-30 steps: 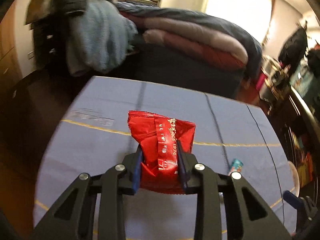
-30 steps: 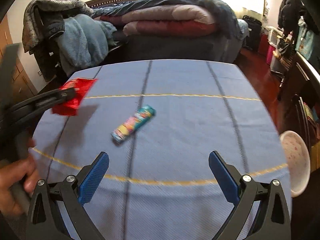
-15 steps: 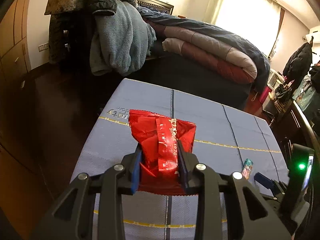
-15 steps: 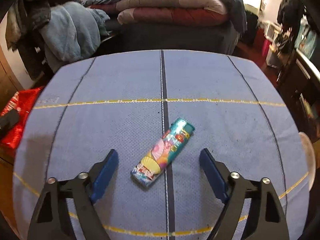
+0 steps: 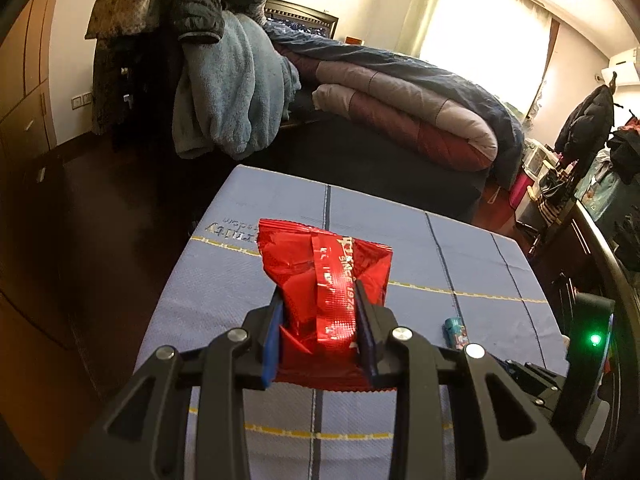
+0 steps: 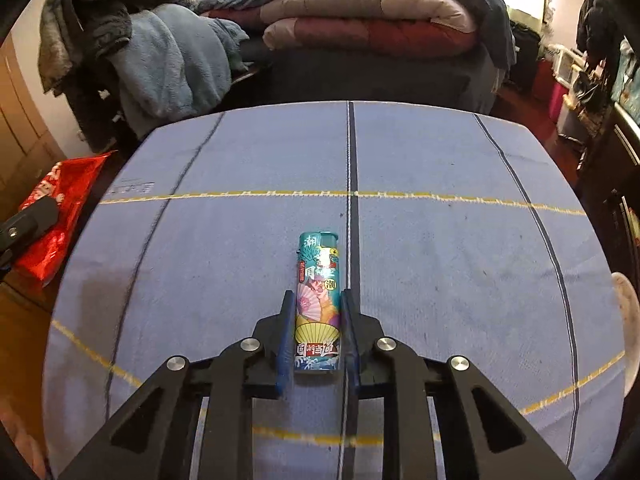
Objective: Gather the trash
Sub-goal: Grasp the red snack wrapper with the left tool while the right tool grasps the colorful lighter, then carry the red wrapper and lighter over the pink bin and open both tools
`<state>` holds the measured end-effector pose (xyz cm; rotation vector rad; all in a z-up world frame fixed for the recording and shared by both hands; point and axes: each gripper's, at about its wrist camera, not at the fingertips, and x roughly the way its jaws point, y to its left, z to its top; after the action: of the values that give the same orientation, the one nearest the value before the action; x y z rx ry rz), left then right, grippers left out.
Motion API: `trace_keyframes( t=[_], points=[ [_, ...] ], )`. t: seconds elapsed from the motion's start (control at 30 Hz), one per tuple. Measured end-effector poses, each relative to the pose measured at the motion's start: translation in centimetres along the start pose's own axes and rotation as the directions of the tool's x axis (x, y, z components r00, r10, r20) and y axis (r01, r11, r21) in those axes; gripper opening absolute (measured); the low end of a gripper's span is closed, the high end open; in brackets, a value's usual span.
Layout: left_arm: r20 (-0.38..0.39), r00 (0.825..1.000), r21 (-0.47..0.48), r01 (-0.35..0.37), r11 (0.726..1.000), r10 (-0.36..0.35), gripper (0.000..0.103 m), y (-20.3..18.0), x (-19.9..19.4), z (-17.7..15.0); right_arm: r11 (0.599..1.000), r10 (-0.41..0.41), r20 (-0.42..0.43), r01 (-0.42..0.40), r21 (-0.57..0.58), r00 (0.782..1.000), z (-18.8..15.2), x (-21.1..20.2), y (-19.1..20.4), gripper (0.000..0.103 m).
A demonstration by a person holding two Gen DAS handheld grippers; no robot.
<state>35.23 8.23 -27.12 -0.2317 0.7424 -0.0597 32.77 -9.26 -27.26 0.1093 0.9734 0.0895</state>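
Plastic-bodied lighter (image 6: 318, 304), a slim rounded bar printed with fans and waves in teal, pink and orange, lies lengthwise on the bench (image 6: 440, 240), the right tool (image 6: 316, 300) clamped on its lower half with both blue pads against its sides. The bench wears a woven blue cloth crossed by dark stripes and stitched yellow lines. At nine o'clock in the right wrist view, past the bench edge, the left tool (image 5: 320, 294) grips a crinkled red foil wrapper (image 5: 324, 276), glossy, with a flat back seam and a serrated lower edge. Beyond the bench, a fluffy blue blanket (image 6: 172, 64) hangs at eleven o'clock, and folded quilts (image 6: 372, 20) lie on a bed at twelve.
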Motion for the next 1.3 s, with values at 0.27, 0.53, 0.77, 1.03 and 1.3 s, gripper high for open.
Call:
trace_keyframes(
  t=[0.27, 0.53, 0.77, 1.03, 1.3],
  points=[
    [0.021, 0.999, 0.034, 0.024, 0.999, -0.024, 0.033, -2.8, -2.5, -0.4, 0.994, 0.097, 0.077, -0.101, 0.051, 0.992, -1.9, -5.7, -3.2, 0.022],
    [0.033, 0.997, 0.106, 0.07, 0.992, -0.074, 0.033, -7.7, -4.6, -0.9, 0.979, 0.146, 0.143, -0.164, 0.123, 0.979, -3.6, -10.3, -6.9, 0.022],
    [0.026, 0.993, 0.193, 0.108, 0.975, -0.115, 0.033, -13.1, -5.9, -1.9, 0.968, 0.134, 0.176, -0.167, 0.186, 0.975, -5.3, -12.6, -10.9, 0.022],
    [0.004, 0.98, 0.279, 0.188, 0.942, -0.197, 0.033, -19.5, -6.7, -3.3, 0.955, 0.082, 0.218, -0.14, 0.263, 0.972, -7.3, -14.9, -16.0, 0.022],
    [-0.043, 0.964, 0.366, 0.259, 0.894, -0.262, 0.033, -26.5, -6.4, -4.8, 0.936, 0.024, 0.246, -0.108, 0.334, 0.969, -8.9, -16.6, -20.8, 0.022]
  ],
)
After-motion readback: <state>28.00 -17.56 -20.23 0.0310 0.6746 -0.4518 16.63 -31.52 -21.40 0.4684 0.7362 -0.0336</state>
